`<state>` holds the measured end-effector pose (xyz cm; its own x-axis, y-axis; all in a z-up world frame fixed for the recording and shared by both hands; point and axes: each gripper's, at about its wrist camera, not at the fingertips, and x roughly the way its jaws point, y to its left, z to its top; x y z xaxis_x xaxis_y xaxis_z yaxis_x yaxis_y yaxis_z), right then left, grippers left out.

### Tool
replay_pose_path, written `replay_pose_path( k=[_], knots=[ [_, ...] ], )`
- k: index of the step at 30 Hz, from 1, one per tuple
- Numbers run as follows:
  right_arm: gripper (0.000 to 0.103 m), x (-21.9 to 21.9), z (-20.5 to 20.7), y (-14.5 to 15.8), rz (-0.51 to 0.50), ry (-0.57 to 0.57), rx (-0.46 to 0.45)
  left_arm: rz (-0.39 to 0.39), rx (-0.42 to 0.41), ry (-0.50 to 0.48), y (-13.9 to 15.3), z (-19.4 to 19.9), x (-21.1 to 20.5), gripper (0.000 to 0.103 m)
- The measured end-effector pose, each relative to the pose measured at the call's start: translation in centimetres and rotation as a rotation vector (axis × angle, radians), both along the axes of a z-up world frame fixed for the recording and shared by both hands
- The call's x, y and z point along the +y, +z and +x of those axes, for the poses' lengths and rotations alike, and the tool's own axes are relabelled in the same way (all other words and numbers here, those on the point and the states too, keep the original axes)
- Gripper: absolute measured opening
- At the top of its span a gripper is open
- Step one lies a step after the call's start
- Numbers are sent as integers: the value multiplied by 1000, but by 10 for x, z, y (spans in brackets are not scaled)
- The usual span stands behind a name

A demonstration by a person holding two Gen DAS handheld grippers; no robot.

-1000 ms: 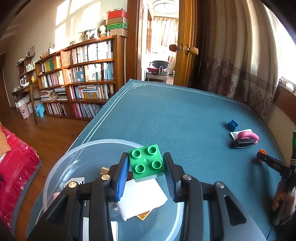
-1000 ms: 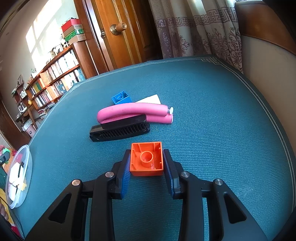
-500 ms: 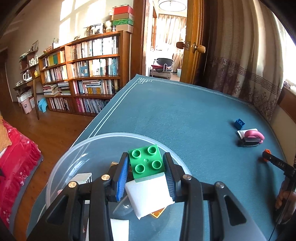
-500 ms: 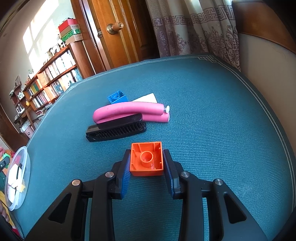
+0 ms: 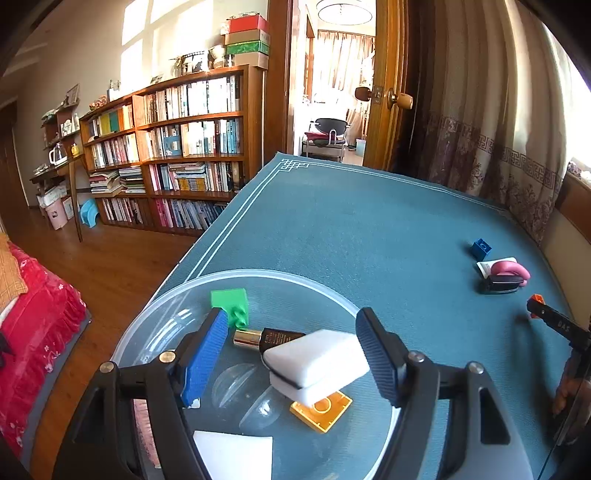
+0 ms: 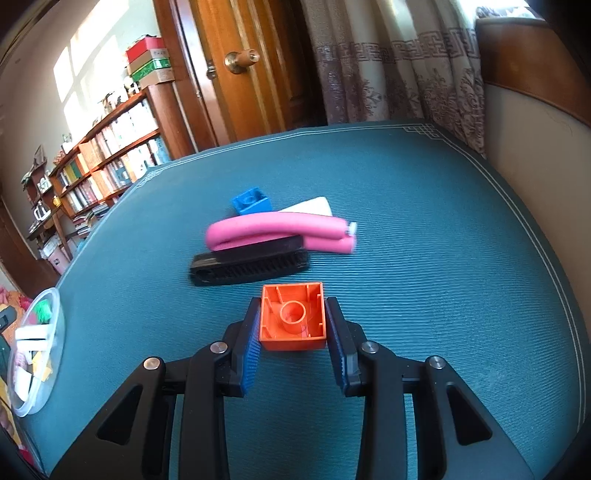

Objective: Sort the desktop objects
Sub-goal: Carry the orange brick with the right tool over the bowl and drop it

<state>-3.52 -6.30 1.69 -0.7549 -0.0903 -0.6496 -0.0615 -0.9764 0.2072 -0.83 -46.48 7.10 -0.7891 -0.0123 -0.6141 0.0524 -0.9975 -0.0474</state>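
bookcase (image 5: 177,155): wooden, far left, shelves packed with books
boxes (image 5: 247,40): red, tan and green, stacked on top of the bookcase
door (image 6: 251,74): wooden, open at the far side, round knob (image 5: 400,99)
chair (image 5: 328,133): dark, seen through the doorway in the next room
ceiling lamp (image 5: 343,9): round, lit, in that room
curtain (image 5: 498,129): patterned, hanging far right
red bedding (image 5: 33,321): near left, above the wooden floor (image 5: 110,266)
stool (image 5: 88,216): small, blue, on the floor by the bookcase

Bright daylight through the curtain (image 5: 517,122) and window patches on the wall (image 5: 144,40); fisheye bends edges; corners dark; pink tube (image 6: 280,230) slightly blurred.
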Motion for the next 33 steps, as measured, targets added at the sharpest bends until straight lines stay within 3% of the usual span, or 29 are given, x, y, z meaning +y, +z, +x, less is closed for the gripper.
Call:
replay_pose_path(
  k=[7,20,33],
  knots=[
    [36,-53,5,23,-34,150,34,6,14,13,6,0,-10,78],
    [36,-194,24,57,-108,489,74,18,38,39,14,2,-28,79],
    [36,-278,45,61,-74,642,91,40,54,73,17,5,-52,79]
  ],
)
